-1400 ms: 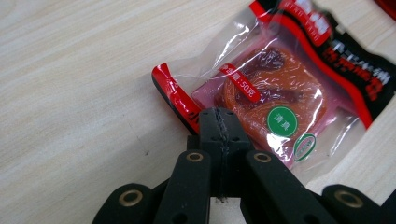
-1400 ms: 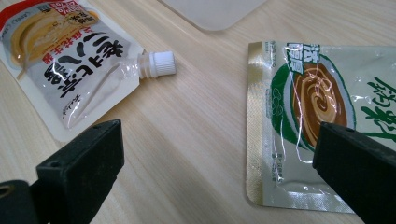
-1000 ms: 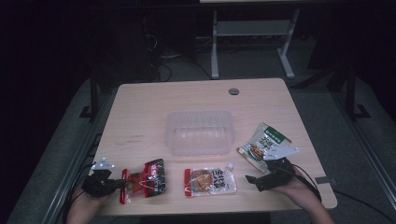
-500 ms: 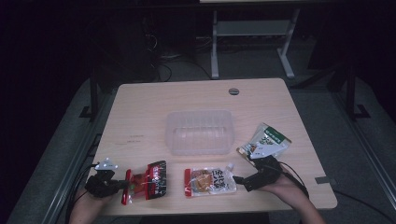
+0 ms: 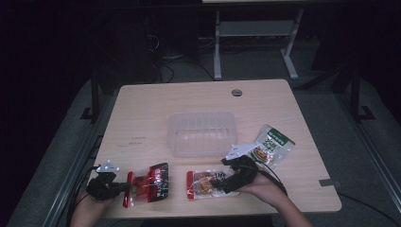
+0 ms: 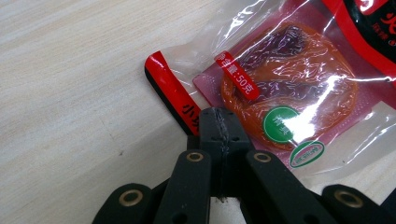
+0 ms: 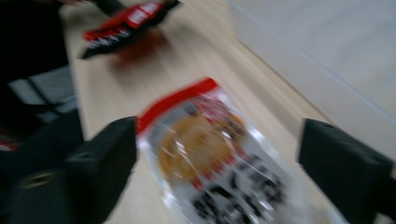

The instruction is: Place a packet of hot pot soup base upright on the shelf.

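The red snack packet (image 5: 150, 183) is a flat pouch with a clear window showing an orange-brown piece inside, a red and black band along one end, a small red label and two green round marks on its film. It lies near the front left edge of the table (image 5: 142, 118), and the left gripper (image 5: 124, 187) has its jaws pressed together on the banded end of the packet; in the left gripper view the closed tips (image 6: 219, 122) sit right on the red strip. The middle packet (image 5: 205, 182), clear with a red end band and a golden-brown round piece inside, lies flat near the front centre. The right gripper (image 5: 218, 181) hovers at it with its jaws spread wide, the packet (image 7: 210, 154) lying between them; that view is blurred, so whether a jaw touches the film is hard to say. There are three packets in all, counting the green one (image 5: 273, 145) to the right, one clear plastic tray (image 5: 202, 133) at the centre, and two grippers.
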Demonstrator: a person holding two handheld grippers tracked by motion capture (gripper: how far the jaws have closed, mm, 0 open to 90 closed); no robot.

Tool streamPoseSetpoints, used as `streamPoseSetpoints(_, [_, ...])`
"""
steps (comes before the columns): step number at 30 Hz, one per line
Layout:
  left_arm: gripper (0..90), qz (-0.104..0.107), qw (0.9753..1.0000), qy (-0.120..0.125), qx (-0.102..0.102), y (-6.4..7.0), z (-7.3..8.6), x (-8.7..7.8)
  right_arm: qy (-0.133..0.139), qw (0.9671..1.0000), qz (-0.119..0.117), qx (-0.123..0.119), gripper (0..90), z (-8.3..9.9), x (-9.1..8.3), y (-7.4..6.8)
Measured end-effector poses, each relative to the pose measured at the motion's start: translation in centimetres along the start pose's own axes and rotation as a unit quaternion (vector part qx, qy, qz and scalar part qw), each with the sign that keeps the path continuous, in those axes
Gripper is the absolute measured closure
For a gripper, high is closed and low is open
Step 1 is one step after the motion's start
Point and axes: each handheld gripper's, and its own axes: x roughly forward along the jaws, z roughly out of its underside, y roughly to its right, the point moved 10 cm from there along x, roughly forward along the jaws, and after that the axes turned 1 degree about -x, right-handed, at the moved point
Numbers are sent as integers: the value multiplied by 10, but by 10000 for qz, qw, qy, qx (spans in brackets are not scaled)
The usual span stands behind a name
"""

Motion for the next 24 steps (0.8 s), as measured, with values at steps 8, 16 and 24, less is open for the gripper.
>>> streamPoseSetpoints(8, [899, 5, 10000, 8, -31, 0, 0, 0, -74, 9991, -409, -90, 152, -19, 29, -21])
streamPoseSetpoints(16, [900, 17, 10000, 12, -40, 0, 0, 0, -152, 9976, -652, -185, 196, -30, 54, -36])
streamPoseSetpoints(24, [900, 27, 10000, 6, -40, 0, 0, 0, -287, 9965, -753, -208, 225, -35, 78, -47])
